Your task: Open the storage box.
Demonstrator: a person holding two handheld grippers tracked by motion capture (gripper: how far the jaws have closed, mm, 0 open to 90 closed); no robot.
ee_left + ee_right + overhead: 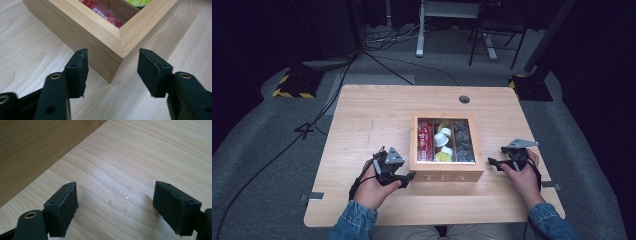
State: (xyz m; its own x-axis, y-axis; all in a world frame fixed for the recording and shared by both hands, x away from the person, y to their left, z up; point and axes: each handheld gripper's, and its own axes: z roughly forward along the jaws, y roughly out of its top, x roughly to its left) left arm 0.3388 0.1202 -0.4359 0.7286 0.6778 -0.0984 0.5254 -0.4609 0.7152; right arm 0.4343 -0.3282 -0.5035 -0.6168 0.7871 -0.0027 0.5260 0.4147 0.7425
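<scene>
We see a wooden tea box (pixel 446 175) near the middle of the light wood table (pixel 362 125), "TEA" lettered on its front wall, facing the person. Its framed glass lid is shut; through it we make out three compartments: red packets (pixel 425 141) in the left one, white and yellow-green capsules (pixel 443 142) in the middle one, dark packets (pixel 463 141) in the right one.

Left gripper (pixel 406 178) sits at the box's front left corner, held in the left hand (pixel 372 190). In the left gripper view that corner (pixel 117 62) points in between the two black jaws; the jaws stand apart and neither pad touches the wood, so nothing is pinched.

Right gripper (pixel 494 163) is just beside the box's right wall, low over the table, in the right hand (pixel 524 177). In the right gripper view its jaws are spread wide with bare tabletop (pixel 120 182) between them, and the box wall (pixel 37 147) lies off at upper left, not touching.

Both denim sleeves (pixel 354 222) come in from the bottom edge.
</scene>
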